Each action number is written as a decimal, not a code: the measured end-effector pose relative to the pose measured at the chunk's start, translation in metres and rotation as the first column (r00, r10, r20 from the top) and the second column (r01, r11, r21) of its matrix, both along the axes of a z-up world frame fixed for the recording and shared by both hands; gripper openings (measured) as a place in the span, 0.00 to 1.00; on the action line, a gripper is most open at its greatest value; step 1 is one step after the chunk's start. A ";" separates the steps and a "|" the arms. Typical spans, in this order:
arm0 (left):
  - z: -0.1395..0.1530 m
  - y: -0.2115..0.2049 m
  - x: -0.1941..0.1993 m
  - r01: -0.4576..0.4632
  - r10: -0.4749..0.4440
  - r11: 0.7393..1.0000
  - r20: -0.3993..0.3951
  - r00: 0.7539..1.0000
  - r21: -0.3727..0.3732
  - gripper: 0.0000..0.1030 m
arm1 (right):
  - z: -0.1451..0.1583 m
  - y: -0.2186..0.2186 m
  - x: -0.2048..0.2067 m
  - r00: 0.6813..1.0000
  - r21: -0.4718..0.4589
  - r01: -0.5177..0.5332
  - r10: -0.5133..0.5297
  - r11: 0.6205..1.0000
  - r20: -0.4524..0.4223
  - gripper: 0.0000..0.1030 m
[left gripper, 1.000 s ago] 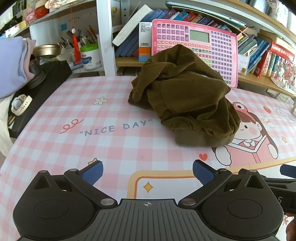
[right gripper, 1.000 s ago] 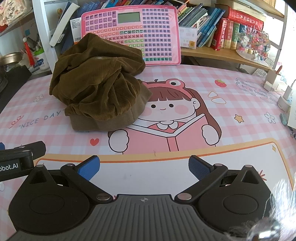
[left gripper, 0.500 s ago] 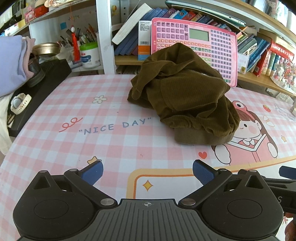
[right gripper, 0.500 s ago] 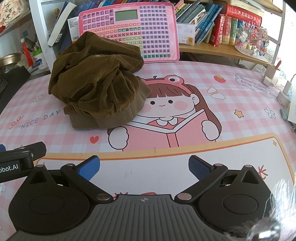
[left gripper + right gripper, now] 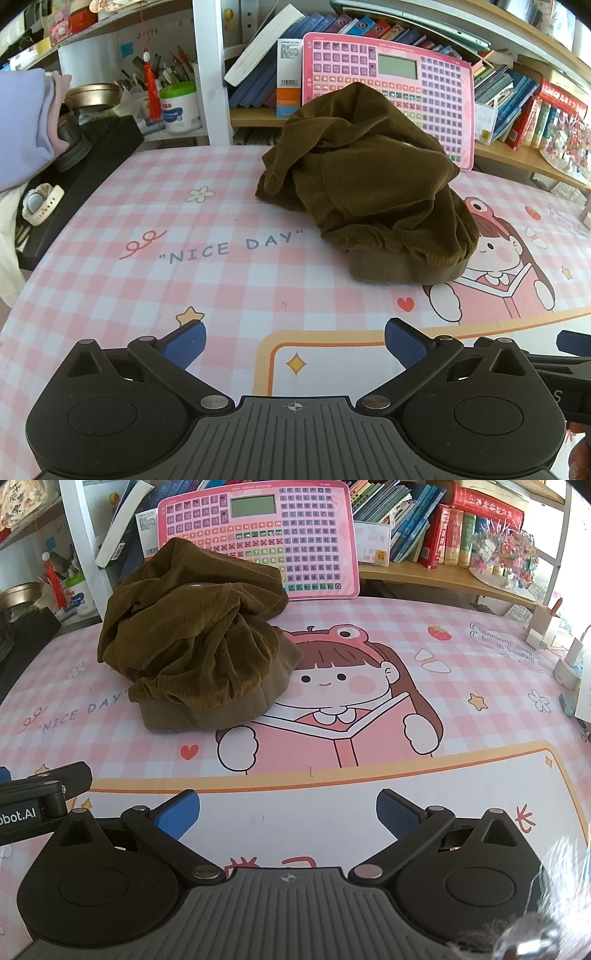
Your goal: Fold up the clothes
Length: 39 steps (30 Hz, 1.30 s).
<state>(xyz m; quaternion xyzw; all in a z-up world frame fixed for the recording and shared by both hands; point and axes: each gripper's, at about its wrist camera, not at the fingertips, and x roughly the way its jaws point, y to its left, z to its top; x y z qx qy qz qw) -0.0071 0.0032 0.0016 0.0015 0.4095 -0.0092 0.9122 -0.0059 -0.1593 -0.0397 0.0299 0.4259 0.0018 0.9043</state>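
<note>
The brown clothes (image 5: 369, 192) sit in a soft, floppy heap on the pink tabletop (image 5: 147, 280). They look thick but bendy, so the flat band at the near edge seems best to grab. Both the left gripper (image 5: 294, 341) and right gripper (image 5: 287, 812) have jaws wide apart, empty, well short of the heap.

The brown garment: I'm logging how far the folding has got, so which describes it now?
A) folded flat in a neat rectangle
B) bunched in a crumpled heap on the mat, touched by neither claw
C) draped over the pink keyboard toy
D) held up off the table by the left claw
B: the brown garment lies in a rumpled pile on the pink checked mat, while the left claw and right claw are both open, short of it.
</note>
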 end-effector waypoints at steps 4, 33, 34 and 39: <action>0.000 0.000 0.000 0.001 -0.001 1.000 -0.003 1.000 0.001 1.00 | -0.001 0.000 0.001 1.000 0.001 0.001 -0.001 1.000 -0.004 1.00; -0.017 -0.018 0.058 0.120 -0.119 0.987 0.023 0.993 -0.106 0.97 | -0.013 -0.063 0.049 0.993 0.429 0.107 -0.078 0.897 -0.085 0.98; -0.018 -0.020 0.062 0.125 -0.123 0.986 0.023 0.992 -0.108 0.97 | -0.014 -0.063 0.051 0.994 0.451 0.102 -0.069 0.887 -0.089 0.97; -0.024 -0.029 0.083 0.130 -0.129 0.983 0.012 0.992 -0.131 0.97 | -0.021 -0.075 0.052 0.989 0.534 0.135 -0.078 0.835 -0.128 0.85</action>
